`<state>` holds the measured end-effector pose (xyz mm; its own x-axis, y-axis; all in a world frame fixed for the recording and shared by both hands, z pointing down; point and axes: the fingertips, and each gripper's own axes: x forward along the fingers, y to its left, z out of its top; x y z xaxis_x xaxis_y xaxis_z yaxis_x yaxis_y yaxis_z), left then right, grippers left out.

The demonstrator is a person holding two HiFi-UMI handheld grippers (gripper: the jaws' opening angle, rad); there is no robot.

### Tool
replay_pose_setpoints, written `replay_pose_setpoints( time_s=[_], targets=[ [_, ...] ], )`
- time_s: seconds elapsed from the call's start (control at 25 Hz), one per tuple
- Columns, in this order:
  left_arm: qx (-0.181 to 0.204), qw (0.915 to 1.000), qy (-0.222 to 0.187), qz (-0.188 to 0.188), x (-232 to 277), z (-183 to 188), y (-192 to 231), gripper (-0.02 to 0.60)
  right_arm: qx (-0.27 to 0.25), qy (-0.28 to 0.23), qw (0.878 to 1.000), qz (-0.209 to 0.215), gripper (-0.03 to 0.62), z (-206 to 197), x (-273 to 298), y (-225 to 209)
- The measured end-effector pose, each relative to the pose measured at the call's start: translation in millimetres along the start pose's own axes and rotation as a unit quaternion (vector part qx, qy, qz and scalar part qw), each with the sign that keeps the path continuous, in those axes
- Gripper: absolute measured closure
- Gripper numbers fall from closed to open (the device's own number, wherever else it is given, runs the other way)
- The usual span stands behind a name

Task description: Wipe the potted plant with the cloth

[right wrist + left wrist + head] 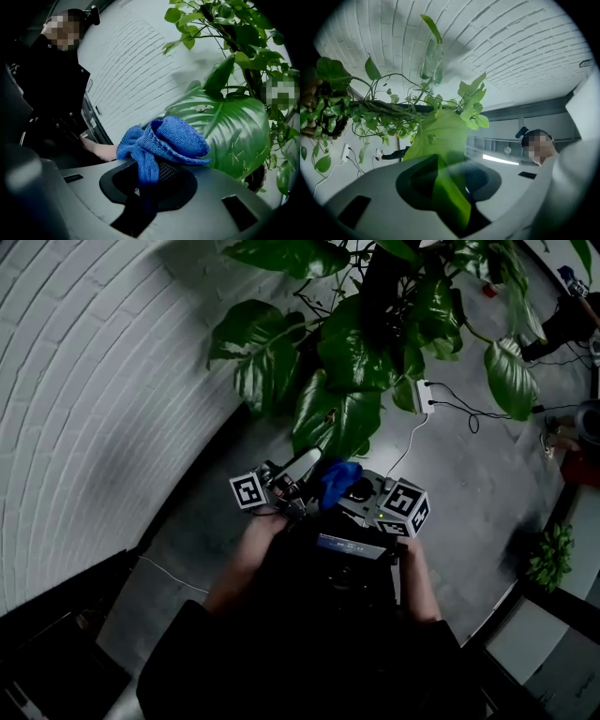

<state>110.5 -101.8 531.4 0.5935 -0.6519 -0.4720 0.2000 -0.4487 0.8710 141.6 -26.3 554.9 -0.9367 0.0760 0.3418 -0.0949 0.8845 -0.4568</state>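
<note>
Two grippers at the potted plant's (375, 324) low leaves.
Nearest us, our right gripper (149, 190) was clamped on a bunched blue knit cloth (164, 140), just beside a large glossy leaf (225, 126); our left gripper (298, 468) had its jaws slightly apart with a green leaf (440, 140) running between them; beyond, the vines (384, 105) spread before a white brick wall (94, 381).

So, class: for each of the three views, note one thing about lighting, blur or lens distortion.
Head view: dim, and the brick wall has its courses bowed by the fisheye. Left gripper view: bright, but the leaf nearest the lens is blurred. Right gripper view: dark rounded corners, with the blue cloth sharp.
</note>
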Motion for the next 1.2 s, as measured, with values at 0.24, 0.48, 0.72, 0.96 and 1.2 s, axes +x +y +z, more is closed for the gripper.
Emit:
replay_pose_setpoints(
  time_s=[0.24, 0.48, 0.72, 0.96, 1.2],
  targets=[
    [0.051, 0.9987, 0.003, -0.009, -9.0, 13.7, -16.8, 0.329, 0.015, -0.115, 0.993, -0.007, 0.487, 63.0, -66.5, -10.8],
    [0.081, 0.9964, 0.008, -0.026, 1.9, 27.4, -27.6, 0.305, -0.047, -0.148, 0.981, -0.114, 0.487, 155.1, -82.4, -51.2],
    [0.042, 0.999, -0.01, -0.01, 9.6, 26.8, -0.4, 0.305, -0.075, -0.104, 0.972, -0.195, 0.487, 190.2, -37.5, -104.1],
    [-0.057, 0.9895, -0.132, 0.018, -20.3, 47.1, 42.8, 0.289, -0.064, -0.101, 0.963, -0.241, 0.487, 199.3, -26.0, -128.4],
    [-0.068, 0.9847, -0.16, 0.005, -24.9, 62.3, 49.1, 0.253, -0.05, -0.1, 0.962, -0.251, 0.487, 194.8, -29.9, -133.3]
  ],
)
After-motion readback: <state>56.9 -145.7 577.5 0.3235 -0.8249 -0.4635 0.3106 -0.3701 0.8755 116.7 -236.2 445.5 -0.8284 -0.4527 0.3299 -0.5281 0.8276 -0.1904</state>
